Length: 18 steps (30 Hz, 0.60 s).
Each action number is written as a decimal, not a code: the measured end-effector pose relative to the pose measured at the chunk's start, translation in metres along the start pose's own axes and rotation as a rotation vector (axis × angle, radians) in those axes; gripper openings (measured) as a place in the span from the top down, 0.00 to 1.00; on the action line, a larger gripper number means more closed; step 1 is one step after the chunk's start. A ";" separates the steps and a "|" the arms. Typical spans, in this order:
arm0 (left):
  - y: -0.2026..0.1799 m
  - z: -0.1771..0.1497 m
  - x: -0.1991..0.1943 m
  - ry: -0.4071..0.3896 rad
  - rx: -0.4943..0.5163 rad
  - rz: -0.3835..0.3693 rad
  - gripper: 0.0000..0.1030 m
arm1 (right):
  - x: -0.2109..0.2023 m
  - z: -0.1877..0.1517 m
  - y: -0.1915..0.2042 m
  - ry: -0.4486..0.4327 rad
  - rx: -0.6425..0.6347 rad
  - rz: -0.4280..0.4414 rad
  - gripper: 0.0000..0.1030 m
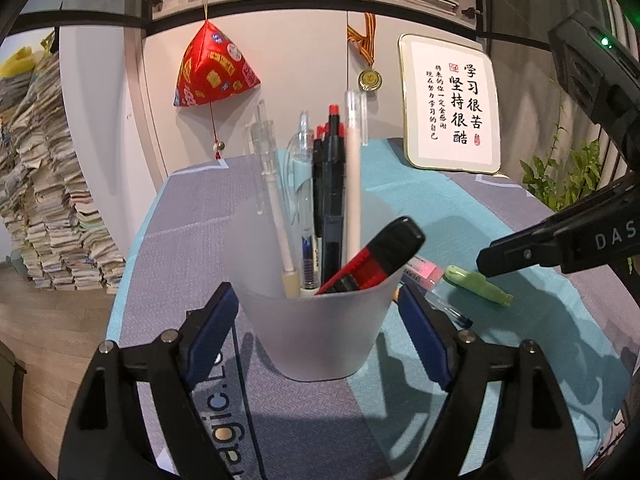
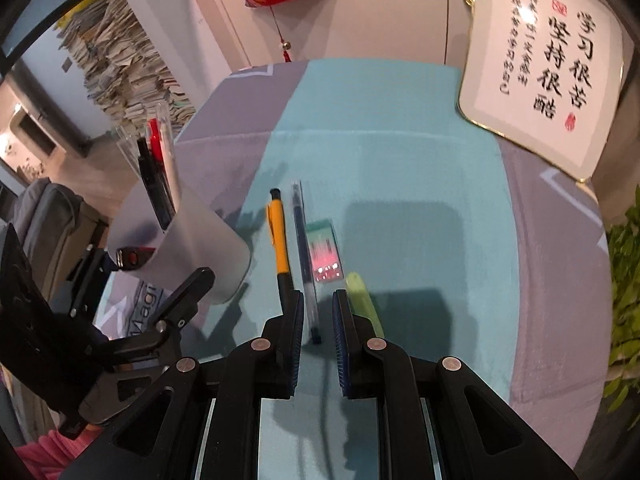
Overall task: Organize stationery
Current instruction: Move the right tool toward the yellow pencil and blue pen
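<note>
A frosted cup [image 1: 320,332] stands on the cloth with several pens and a red-and-black utility knife [image 1: 376,256] leaning in it. My left gripper [image 1: 316,292] is open, one finger on each side of the cup and neither pad pressing it. On the teal cloth to the cup's right lie an orange-and-black pen [image 2: 278,240], a blue pen [image 2: 304,256], a pink eraser [image 2: 324,252] and a green stick-shaped item [image 2: 362,300]. My right gripper [image 2: 319,296] hovers over the blue pen's near end. It is shut to a narrow slit and holds nothing.
A framed calligraphy plaque [image 1: 452,108] leans at the table's back right, with a leafy plant [image 1: 568,176] beside it. A red pouch [image 1: 214,68] and a medal [image 1: 370,78] hang on the cabinet behind. Stacked papers [image 1: 48,184] stand on the floor past the table's left edge.
</note>
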<state>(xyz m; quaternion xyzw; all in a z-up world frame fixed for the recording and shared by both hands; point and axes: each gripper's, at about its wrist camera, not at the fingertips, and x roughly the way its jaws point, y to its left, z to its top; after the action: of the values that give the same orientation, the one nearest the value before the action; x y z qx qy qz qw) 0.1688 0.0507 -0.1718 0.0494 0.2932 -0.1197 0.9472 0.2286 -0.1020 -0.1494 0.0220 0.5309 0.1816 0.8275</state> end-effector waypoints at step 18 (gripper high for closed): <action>0.015 0.004 -0.010 -0.066 -0.041 0.120 0.35 | 0.012 -0.008 -0.001 0.027 -0.001 0.018 0.86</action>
<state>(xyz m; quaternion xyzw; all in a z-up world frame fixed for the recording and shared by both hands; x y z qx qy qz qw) 0.1667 0.0665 -0.1619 0.0433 0.2608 -0.0583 0.9627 0.2261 -0.1007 -0.1635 0.0238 0.5416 0.1896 0.8186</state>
